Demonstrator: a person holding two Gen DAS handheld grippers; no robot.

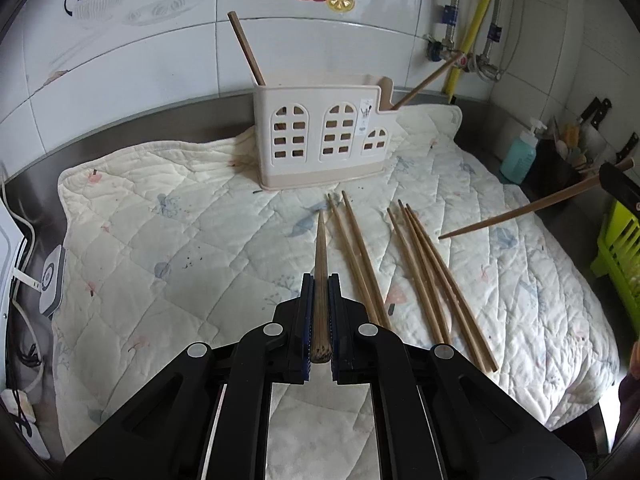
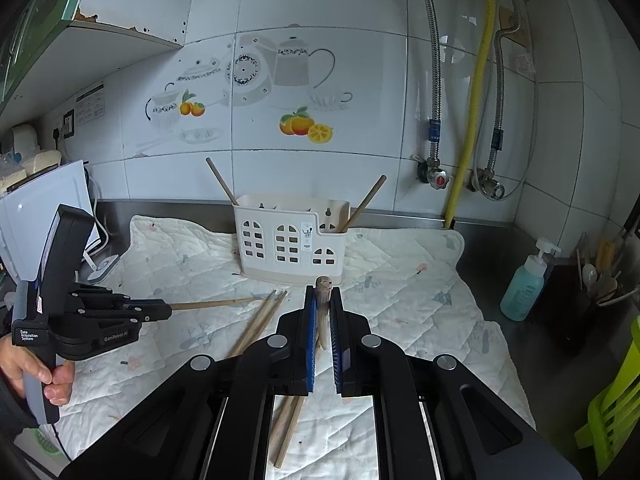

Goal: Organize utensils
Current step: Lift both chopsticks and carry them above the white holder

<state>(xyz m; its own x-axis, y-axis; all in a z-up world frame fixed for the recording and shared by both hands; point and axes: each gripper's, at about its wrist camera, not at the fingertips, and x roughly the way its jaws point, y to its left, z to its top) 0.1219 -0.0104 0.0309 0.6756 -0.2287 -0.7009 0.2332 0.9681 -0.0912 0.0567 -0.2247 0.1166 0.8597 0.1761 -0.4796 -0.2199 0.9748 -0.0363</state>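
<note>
Left wrist view: left gripper (image 1: 320,292) closed tight on a brown wooden chopstick (image 1: 320,256), tip pointing far toward the cream plastic utensil holder with arched cut-outs (image 1: 320,136). Five loose wooden chopsticks (image 1: 416,268) lie on the quilted cream cloth (image 1: 160,220), right of the held one. Right wrist view: right gripper (image 2: 323,312) closed on a second chopstick (image 2: 323,300), butt end poking up. One chopstick leans in each end compartment of the holder.
</note>
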